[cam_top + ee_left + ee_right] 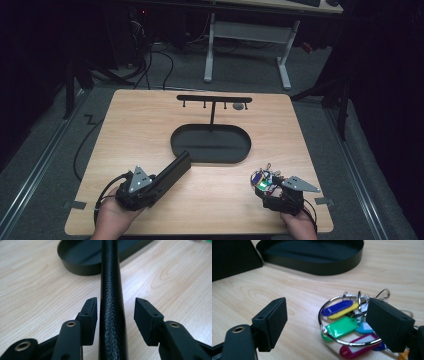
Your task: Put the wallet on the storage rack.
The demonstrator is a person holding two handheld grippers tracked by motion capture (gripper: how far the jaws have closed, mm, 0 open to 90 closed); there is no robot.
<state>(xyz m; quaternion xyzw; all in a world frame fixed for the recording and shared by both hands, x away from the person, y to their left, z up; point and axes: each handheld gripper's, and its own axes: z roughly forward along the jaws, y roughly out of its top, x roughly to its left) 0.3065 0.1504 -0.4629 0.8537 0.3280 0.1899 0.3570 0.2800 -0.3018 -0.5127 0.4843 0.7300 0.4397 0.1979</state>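
Your left claw (pixel 172 172) sits near the bench's front-left corner with a long black case (pixel 111 302) between its jaws. Jaws apart: the left gripper view shows a gap each side, pads (pixel 90 315) not pressing, so nothing's really clamped. The case's far end reaches to the front-left rim of the oval black tray (pixel 210 144) at bench centre. Your right claw (pixel 260 181) is near the front-right corner, wide apart, straddling a ring of coloured key tags (pixel 344 322) lying flat on the bench (pixel 150 115); it's not gripping it.

Risks, as I judge them:
- Lift the left now & the case prob. slips or swings down, w/ no pad contact. Close first.
- The case is long, so its far end could knock the tray rim.
- On the right, the ring is thin & flat; pads may close on one tag only, leaving the rest to dangle or snag.
- The hook rack (pixel 214 99) behind the tray is narrow; a swinging bunch may miss it.
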